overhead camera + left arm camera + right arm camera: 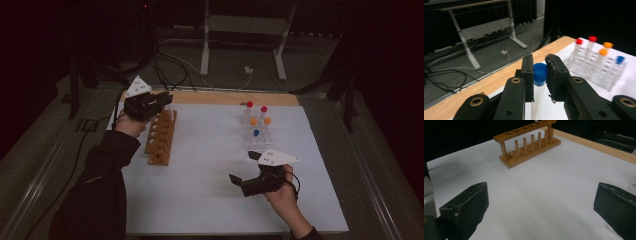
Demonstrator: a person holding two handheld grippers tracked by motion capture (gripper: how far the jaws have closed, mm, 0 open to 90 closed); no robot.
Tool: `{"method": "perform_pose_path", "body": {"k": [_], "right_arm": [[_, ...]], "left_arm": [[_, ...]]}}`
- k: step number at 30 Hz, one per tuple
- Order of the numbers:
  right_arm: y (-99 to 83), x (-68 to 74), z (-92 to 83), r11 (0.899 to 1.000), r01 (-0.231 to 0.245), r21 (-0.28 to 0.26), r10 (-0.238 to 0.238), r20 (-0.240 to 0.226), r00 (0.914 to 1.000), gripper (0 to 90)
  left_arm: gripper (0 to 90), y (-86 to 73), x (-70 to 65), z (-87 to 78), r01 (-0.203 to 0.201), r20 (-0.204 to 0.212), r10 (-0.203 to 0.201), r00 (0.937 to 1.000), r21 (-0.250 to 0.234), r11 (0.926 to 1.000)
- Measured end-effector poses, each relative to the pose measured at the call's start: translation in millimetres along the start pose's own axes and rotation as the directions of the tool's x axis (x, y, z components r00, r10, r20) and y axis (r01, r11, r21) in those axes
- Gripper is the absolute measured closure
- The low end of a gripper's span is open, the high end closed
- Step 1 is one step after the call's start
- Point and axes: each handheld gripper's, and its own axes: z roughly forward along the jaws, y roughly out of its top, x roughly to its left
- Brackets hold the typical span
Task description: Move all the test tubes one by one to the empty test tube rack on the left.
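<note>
My left gripper (166, 101) hovers over the far end of a wooden tube rack (161, 136), and its jaws press on the blue cap of a clear tube (540, 72) that stands upright between them. In the left gripper view the gripper (539, 68) has the cap squeezed from both sides, and the tube's lower end is hidden. My right gripper (244, 168) is held open above the white sheet near the front right, nothing between its jaws (541, 195). The wooden tube rack (529, 145) lies ahead of it with its holes empty as far as I can see.
A clear plastic rack (256, 131) at the back right holds tubes with red caps (593, 39), orange caps (608, 45) and one blue cap (620, 59). The white sheet (210, 165) covers the table, with a bare wooden strip (235, 98) along the far edge.
</note>
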Motion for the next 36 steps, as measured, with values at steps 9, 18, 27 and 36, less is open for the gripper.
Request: {"method": "perform_pose_path", "body": {"k": [9, 18, 27, 36], "right_arm": [[-0.4, -0.6, 0.4, 1.0, 0.002, 0.004, -0.002, -0.008, 1.0, 0.0], [0.0, -0.6, -0.8, 1.0, -0.005, 0.004, 0.005, -0.02, 0.9998, 0.0], [0.1, -2.4, -1.9, 1.0, -0.006, 0.003, 0.006, -0.02, 0.9998, 0.0], [0.4, -3.3, -2.9, 1.0, -0.009, 0.001, 0.009, -0.024, 0.9997, 0.0]], "left_arm": [[77.7, -2.5, 32.3, 8.4, 0.065, -0.09, -0.067, 0.9936, -0.025, 0.9976], [77.7, -10.1, 51.5, 26.8, 0.096, -0.182, -0.099, 0.9783, -0.025, 0.9951], [77.7, -25.3, 59.9, 46.6, 0.118, -0.234, -0.116, 0.9654, -0.006, 0.993], [77.6, -48.8, 61.5, 58.9, 0.145, -0.238, -0.132, 0.9622, 0.037, 0.9887]]}}
